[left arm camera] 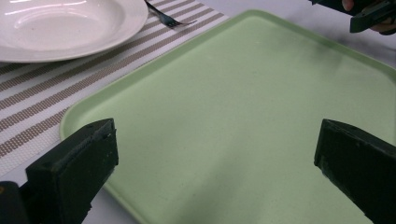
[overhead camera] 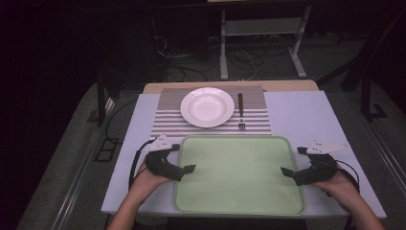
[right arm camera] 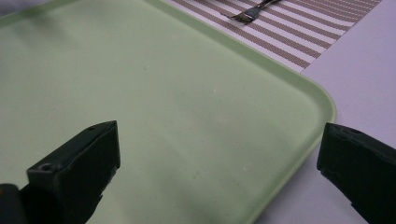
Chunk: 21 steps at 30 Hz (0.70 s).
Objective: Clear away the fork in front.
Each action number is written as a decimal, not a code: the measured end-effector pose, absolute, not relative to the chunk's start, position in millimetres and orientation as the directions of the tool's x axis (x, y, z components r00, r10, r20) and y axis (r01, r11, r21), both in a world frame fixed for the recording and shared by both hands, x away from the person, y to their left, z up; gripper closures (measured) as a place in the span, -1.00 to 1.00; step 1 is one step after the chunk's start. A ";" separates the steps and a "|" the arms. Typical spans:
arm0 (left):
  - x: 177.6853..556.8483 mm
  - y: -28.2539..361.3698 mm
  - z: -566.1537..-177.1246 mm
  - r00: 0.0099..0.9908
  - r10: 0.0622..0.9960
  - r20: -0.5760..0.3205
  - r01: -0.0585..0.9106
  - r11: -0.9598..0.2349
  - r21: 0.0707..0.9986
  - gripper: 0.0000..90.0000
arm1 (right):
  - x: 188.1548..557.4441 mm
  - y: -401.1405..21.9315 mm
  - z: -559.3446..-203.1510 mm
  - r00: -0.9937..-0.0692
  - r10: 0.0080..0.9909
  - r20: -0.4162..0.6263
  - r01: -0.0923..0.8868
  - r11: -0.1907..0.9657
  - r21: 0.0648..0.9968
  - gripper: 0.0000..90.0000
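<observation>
Overhead, I see my left gripper (overhead camera: 187,158) and right gripper (overhead camera: 292,160) flanking the green tray (overhead camera: 239,201) (side edges). Both gape wide, holding nothing. Only the high view gives the whole plate (overhead camera: 207,107); no writing anywhere.

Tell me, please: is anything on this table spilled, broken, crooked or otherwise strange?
Nothing stands out. The white plate and the fork lie neatly side by side on the striped placemat, the fork straight. The green tray is bare and lies square to the table edge. Both grippers, left and right, hover open at its sides.
</observation>
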<state>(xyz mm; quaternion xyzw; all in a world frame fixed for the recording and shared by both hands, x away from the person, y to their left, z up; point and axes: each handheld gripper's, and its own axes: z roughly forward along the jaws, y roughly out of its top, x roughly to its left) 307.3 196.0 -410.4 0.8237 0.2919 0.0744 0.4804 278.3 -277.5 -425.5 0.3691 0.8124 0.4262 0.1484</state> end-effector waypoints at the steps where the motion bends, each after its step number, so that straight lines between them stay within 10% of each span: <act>1: 307.9 196.2 -410.9 0.814 0.558 -0.161 0.413 -0.362 0.835 -1.00 | 278.8 -277.9 -425.8 -0.681 0.728 0.075 0.477 0.363 0.800 -1.00; 21: 304.4 196.6 -413.6 0.808 0.560 -0.184 0.434 -0.353 0.829 -1.00 | 285.6 -275.2 -421.2 -0.649 0.751 0.118 0.513 0.319 0.797 -1.00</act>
